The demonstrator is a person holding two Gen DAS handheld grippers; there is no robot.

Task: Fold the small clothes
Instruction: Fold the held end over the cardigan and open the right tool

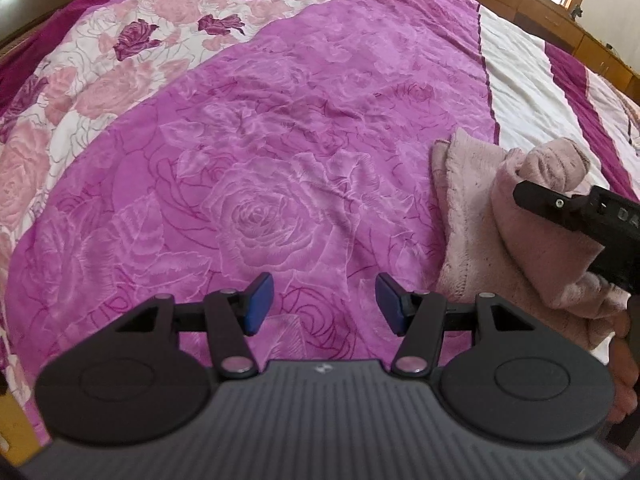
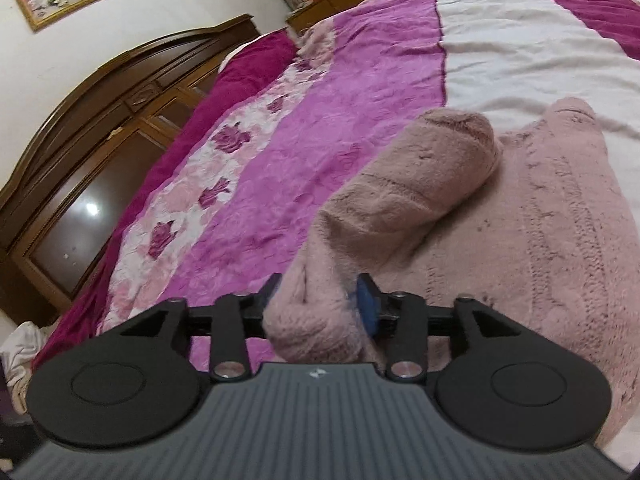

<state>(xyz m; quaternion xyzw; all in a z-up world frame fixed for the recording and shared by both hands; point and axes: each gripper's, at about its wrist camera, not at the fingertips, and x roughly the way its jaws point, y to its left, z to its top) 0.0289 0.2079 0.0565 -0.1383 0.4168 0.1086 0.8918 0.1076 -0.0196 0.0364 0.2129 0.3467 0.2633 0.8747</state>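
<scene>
A fuzzy pale pink knitted garment (image 2: 532, 216) lies on the bed, with one sleeve (image 2: 404, 188) lifted and folded over its body. My right gripper (image 2: 318, 306) is shut on the bunched end of that sleeve. In the left wrist view the same garment (image 1: 476, 216) lies at the right, with the right gripper (image 1: 580, 216) on it. My left gripper (image 1: 324, 304) is open and empty, hovering over the purple bedspread, well left of the garment.
The bed is covered by a purple rose-print bedspread (image 1: 260, 168) with a pink floral band (image 1: 120, 64) and white stripes (image 2: 520, 40). A dark wooden headboard (image 2: 104, 120) stands at the left. Wooden cabinets (image 1: 540, 4) line the far side.
</scene>
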